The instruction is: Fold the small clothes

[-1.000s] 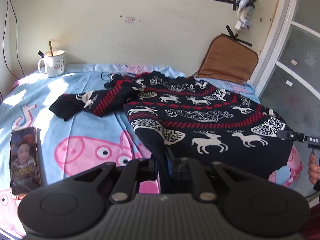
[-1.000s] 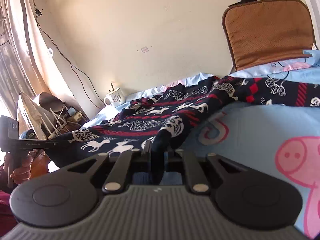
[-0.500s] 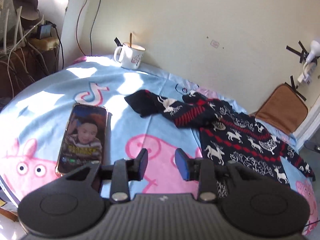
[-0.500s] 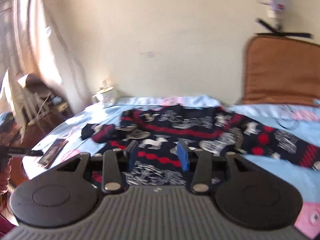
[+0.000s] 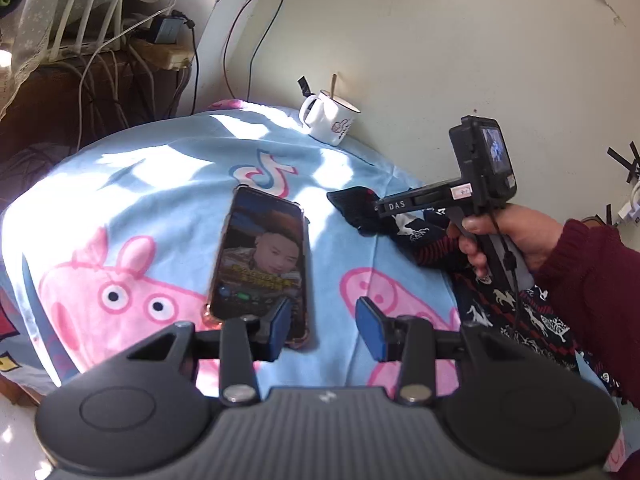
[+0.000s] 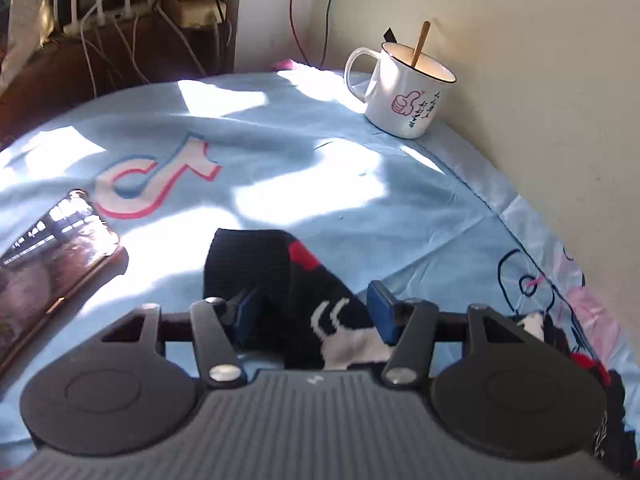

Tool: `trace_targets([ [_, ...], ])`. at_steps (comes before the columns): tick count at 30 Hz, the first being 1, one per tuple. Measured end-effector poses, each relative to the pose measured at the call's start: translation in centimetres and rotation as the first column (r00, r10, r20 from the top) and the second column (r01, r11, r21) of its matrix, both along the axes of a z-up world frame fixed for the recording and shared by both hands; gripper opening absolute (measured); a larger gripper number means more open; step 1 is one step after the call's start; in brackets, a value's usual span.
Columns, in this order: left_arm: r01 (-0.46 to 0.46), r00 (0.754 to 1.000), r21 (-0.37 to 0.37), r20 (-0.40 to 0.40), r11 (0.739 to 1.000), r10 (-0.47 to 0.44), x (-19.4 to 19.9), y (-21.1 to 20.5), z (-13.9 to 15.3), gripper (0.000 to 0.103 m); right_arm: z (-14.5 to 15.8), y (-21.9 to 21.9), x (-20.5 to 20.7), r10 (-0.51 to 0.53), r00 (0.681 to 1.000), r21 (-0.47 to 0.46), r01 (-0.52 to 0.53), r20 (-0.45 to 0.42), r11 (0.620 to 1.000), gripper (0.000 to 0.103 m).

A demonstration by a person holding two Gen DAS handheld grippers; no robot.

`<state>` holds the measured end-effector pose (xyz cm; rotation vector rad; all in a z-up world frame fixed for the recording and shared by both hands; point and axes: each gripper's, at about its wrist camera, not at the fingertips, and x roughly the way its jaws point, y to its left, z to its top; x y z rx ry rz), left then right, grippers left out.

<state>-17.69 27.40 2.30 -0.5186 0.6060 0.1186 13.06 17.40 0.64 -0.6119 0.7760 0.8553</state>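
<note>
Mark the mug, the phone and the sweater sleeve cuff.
mug (image 6: 404, 92), right wrist view, white side wall.
phone (image 5: 262, 256), left wrist view, lit screen.
sweater sleeve cuff (image 6: 244, 256), right wrist view, dark ribbed end.

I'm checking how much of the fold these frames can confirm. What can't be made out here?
- Sweater body: left wrist view, cut off by the right edge and hidden behind the hand and sleeve.
- Sweater cuff grip: right wrist view, cuff lies between the right gripper pads; pad contact unclear.
- Mug contents: both views, rim hides them.
- Phone screen: right wrist view, glare and the left edge.
</note>
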Motion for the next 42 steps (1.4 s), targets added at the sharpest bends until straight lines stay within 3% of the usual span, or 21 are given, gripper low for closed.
trace_targets([
  [1,-0.002,1.0,0.004,-0.004,1.0,0.002,-0.1,0.3,0.0,0.037,0.7,0.2,-0.2,-0.003,1.0,0.008,0.003,0.018,1.0,0.013],
  [4,-0.005,1.0,0.022,-0.001,1.0,0.005,0.2,0.9,0.5,0.037,6.3,0.1,-1.3,0.013,0.999,0.224,-0.019,0.031,0.974,0.012],
  [6,-0.008,1.0,0.027,0.002,1.0,0.008,1.0,1.1,0.8,0.037,11.4,-1.0,-1.4,0.03,0.999,0.41,-0.035,0.019,0.911,0.012],
  [9,0.019,1.0,0.026,0.017,0.999,-0.02,3.2,0.6,1.0,0.042,18.4,-4.7,-1.3,-0.001,0.998,0.598,-0.034,0.058,0.801,0.013],
  [13,0.111,0.993,0.071,0.022,0.991,-0.113,8.5,-1.8,1.7,0.044,23.7,-11.6,-0.4,-0.146,0.981,0.679,0.022,0.127,0.734,0.012],
  [16,0.163,0.985,0.088,0.039,0.983,-0.167,13.0,-3.6,2.4,0.05,25.0,-18.5,0.4,-0.272,0.951,0.712,0.091,0.145,0.696,0.013],
  [20,0.234,0.971,0.04,0.036,0.971,-0.235,19.5,-5.4,2.5,0.057,22.2,-27.9,1.7,-0.417,0.906,0.731,0.235,0.075,0.641,0.013],
  [22,0.269,0.963,-0.005,0.012,0.963,-0.269,23.2,-6.6,1.9,0.06,18.7,-33.3,1.9,-0.503,0.864,0.746,0.335,0.0,0.576,0.013],
  [24,0.273,0.961,-0.008,-0.029,0.962,-0.273,26.7,-8.0,1.0,0.062,14.5,-37.9,1.6,-0.605,0.792,0.744,0.454,-0.084,0.491,0.013],
  [25,0.27,0.961,0.006,-0.058,0.963,-0.269,28.4,-8.9,0.5,0.062,11.9,-40.2,1.1,-0.674,0.728,0.717,0.537,-0.127,0.444,0.014],
  [27,0.266,0.959,0.028,-0.113,0.964,-0.261,31.4,-10.4,-0.7,0.062,7.2,-43.8,0.4,-0.731,0.649,0.649,0.652,-0.212,0.391,0.016],
  [28,0.274,0.954,0.029,-0.138,0.961,-0.267,32.9,-11.2,-1.4,0.062,5.1,-45.4,0.0,-0.735,0.624,0.609,0.7,-0.266,0.373,0.019],
  [30,0.289,0.944,0.02,-0.172,0.957,-0.282,35.0,-12.3,-2.5,0.066,2.2,-48.1,-0.5,-0.74,0.576,0.536,0.77,-0.347,0.347,0.036],
  [31,0.296,0.939,0.015,-0.187,0.955,-0.288,35.9,-12.9,-3.0,0.068,1.3,-49.5,-1.0,-0.756,0.547,0.53,0.787,-0.36,0.316,0.042],
  [33,0.311,0.933,0.023,-0.2,0.95,-0.301,37.2,-13.8,-3.6,0.079,1.3,-51.7,-2.2,-0.79,0.499,0.548,0.796,-0.356,0.255,0.042],
  [34,0.315,0.93,0.038,-0.209,0.948,-0.301,37.8,-14.2,-3.9,0.079,1.5,-52.5,-2.4,-0.797,0.493,0.565,0.79,-0.35,0.24,0.042],
  [35,0.313,0.93,0.047,-0.22,0.949,-0.296,38.1,-14.6,-4.2,0.077,2.0,-53.3,-2.2,-0.798,0.5,0.583,0.776,-0.338,0.24,0.042],
  [37,0.309,0.934,0.068,-0.207,0.949,-0.29,38.4,-15.2,-4.4,0.072,2.5,-53.6,-1.8,-0.785,0.536,0.592,0.755,-0.309,0.282,0.048],
  [38,0.312,0.934,0.066,-0.205,0.948,-0.293,38.5,-15.4,-4.5,0.064,2.5,-53.2,-0.8,-0.769,0.572,0.595,0.734,-0.284,0.326,0.053],
  [40,0.312,0.935,0.057,-0.196,0.948,-0.296,38.4,-16.0,-4.2,0.046,2.3,-52.1,0.1,-0.745,0.643,0.578,0.681,-0.178,0.449,0.063],
  [42,0.293,0.946,0.058,-0.166,0.954,-0.28,38.0,-16.3,-4.1,0.03,1.5,-51.0,1.4,-0.743,0.667,0.531,0.649,-0.052,0.545,0.065],
])
